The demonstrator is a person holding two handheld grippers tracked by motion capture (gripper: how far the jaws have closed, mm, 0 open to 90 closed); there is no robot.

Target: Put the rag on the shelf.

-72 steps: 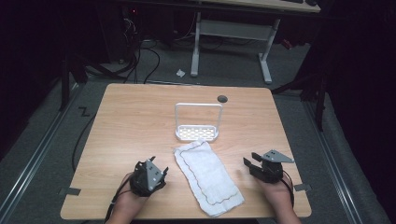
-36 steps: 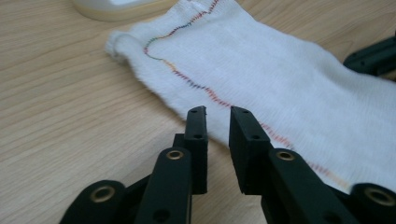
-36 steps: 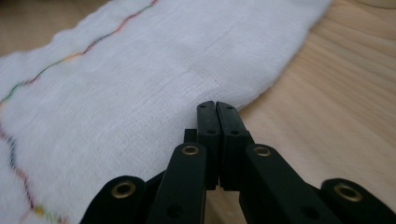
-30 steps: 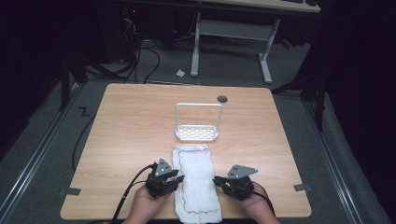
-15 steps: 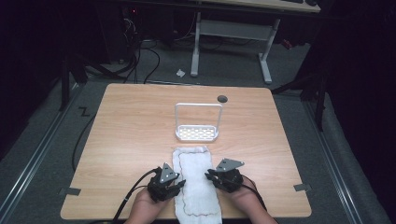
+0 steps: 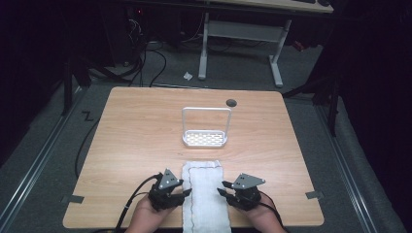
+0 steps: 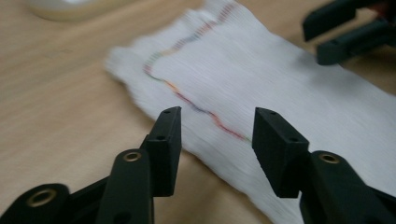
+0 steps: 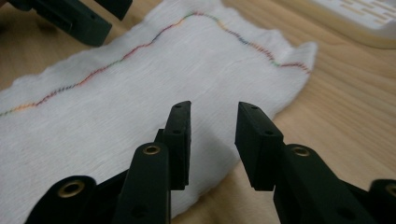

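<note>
White cloth: a long towel (image 6: 206, 199) with a multicoloured stitched line near its border lies flat on the worktop, running from between the two grippers toward the rack and out past the near edge.
Worktop: pale wood-grain top (image 6: 136, 131), bare on both outer sides of the fingers.
Left gripper: sits (image 6: 180, 193) at the cloth's left edge, held in a hand (image 6: 148, 213) that comes in from the near side.
Left fingers: parted, a wide gap between the two black pads (image 7: 168, 140); in the left gripper view the cloth's edge (image 7: 261, 93) and its stitched line run through that gap, one pad over bare wood and the other over the cloth. Nothing is pinched.
Right gripper: sits (image 6: 224, 188) at the cloth's right edge, opposite the left one, with a grey three-cornered plate on top.
Right fingers: also parted, though less widely; in the right gripper view both pads (image 8: 180, 135) stand over the cloth's edge (image 8: 140, 84), and whether they touch the fabric is hard to tell from this angle. They grasp nothing.
Rack: a small white slotted tray with an upright wire frame (image 6: 205, 138) stands beyond both sets of fingers, past the cloth's far end and apart from it.
Worktop hole: a dark round opening (image 6: 231, 102) lies farther off still, beyond the rack.
</note>
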